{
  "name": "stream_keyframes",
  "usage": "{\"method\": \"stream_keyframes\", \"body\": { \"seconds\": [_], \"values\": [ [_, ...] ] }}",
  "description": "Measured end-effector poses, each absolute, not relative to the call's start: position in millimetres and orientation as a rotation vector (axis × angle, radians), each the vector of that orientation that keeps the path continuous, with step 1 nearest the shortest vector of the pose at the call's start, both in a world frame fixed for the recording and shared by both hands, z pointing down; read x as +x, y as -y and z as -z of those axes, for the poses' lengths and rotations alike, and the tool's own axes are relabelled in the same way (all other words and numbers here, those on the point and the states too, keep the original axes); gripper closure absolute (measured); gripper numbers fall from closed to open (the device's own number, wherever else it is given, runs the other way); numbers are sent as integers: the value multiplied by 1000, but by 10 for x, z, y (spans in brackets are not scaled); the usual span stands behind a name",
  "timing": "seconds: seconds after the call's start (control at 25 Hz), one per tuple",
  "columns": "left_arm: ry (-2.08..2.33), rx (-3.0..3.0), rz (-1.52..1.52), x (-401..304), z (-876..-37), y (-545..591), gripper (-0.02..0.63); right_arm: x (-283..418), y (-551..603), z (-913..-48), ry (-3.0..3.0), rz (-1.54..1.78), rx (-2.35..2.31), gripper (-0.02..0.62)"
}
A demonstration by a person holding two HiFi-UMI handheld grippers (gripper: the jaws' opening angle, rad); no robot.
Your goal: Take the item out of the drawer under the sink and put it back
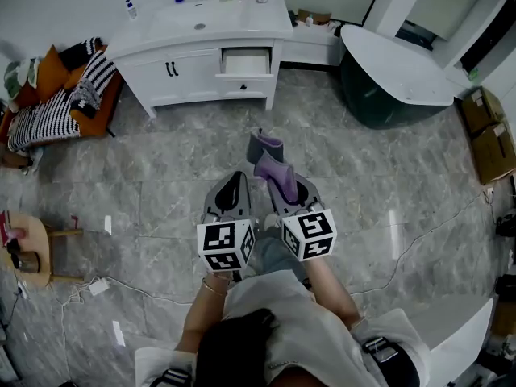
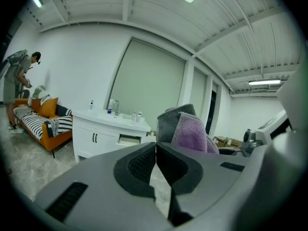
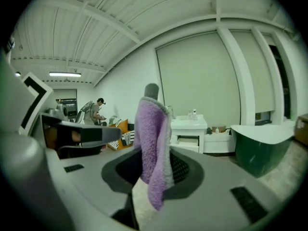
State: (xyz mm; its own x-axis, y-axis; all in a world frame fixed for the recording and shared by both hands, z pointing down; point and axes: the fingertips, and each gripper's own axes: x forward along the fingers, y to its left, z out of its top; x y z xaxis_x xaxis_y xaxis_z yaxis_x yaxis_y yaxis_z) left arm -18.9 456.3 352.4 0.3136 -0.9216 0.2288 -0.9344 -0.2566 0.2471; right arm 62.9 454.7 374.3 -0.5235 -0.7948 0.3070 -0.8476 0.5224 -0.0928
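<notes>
The right gripper (image 1: 276, 177) has its jaws clamped partway on a folded cloth (image 1: 269, 156), held out over the floor well short of the vanity (image 1: 187, 69). The cloth (image 3: 153, 138) is fluffy, purple on one face and grey on the other, and stands upright out of the jaws with its grey edge at the top. The left gripper (image 1: 235, 182), just beside it, has its jaws pressed together on nothing. Under the sink (image 1: 198, 25), the drawer (image 1: 245, 61) hangs open.
</notes>
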Motion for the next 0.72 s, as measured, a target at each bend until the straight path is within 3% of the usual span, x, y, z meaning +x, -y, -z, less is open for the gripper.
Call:
{"method": "stream_keyframes", "body": {
  "seconds": [0.72],
  "values": [
    [1790, 2215, -122, 210, -3481, -2702, 598, 981, -2615, -3610, 2534, -293, 1356, 486]
  ]
}}
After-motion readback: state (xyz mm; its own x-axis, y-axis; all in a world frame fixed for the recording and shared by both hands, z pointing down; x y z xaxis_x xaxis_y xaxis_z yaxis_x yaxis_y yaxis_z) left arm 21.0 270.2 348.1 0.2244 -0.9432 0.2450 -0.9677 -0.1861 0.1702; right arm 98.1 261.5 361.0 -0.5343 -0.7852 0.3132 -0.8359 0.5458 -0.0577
